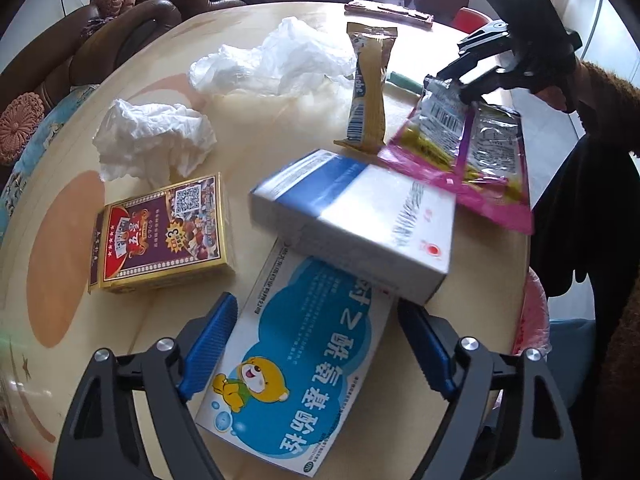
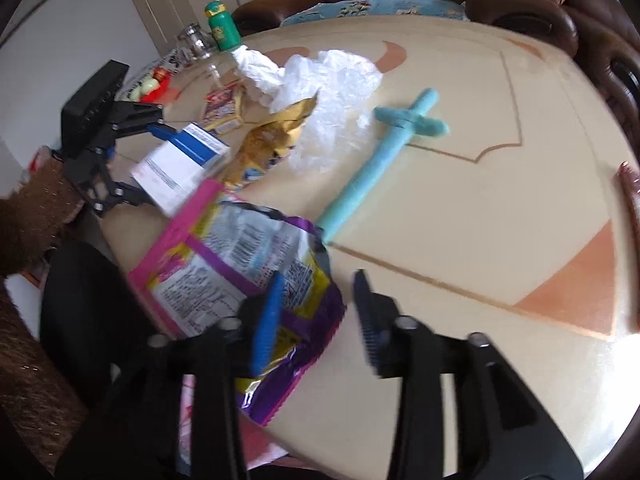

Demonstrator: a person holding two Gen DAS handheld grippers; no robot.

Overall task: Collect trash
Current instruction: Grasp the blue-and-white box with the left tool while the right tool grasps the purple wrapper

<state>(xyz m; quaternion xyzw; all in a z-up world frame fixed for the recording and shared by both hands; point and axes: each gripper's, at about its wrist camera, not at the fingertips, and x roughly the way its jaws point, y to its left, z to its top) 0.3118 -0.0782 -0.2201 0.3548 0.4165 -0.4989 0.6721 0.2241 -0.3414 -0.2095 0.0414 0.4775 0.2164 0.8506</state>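
Left gripper [image 1: 310, 344] straddles the cartoon-bear medicine box [image 1: 296, 364], which lies flat on the desk [image 1: 60, 240]. Jaws are fairly wide; the left pad touches or nearly touches the box edge, the right pad stands clear, so no grip yet. Large upside-down Chinese print on the box, too skewed to transcribe reliably.

The white-and-blue carton [image 1: 356, 224] lies tilted across the bear box's far end, blurred; only a red round logo reads.

Right gripper [image 2: 316, 316] is at the pink-and-purple snack bag [image 2: 244, 276] at the desk edge. One pad is on or over the bag's foil corner, the other off it over bare desk. Cannot tell whether it pinches. Barcode and fine print show, no legible brand.

Beside these: playing-card box [image 1: 160, 236] with a QR code and a "3", gold wrapper [image 1: 368, 92] with a barcode and letters like "lobe", crumpled tissue [image 1: 152, 140], clear plastic bag [image 1: 280, 60], teal felt cross [image 2: 380, 152].

The pink-lined bin [image 1: 532, 320] sits below the desk edge.

Progress: early. All visible trash is on the desk, and I see nothing in the bin from here.
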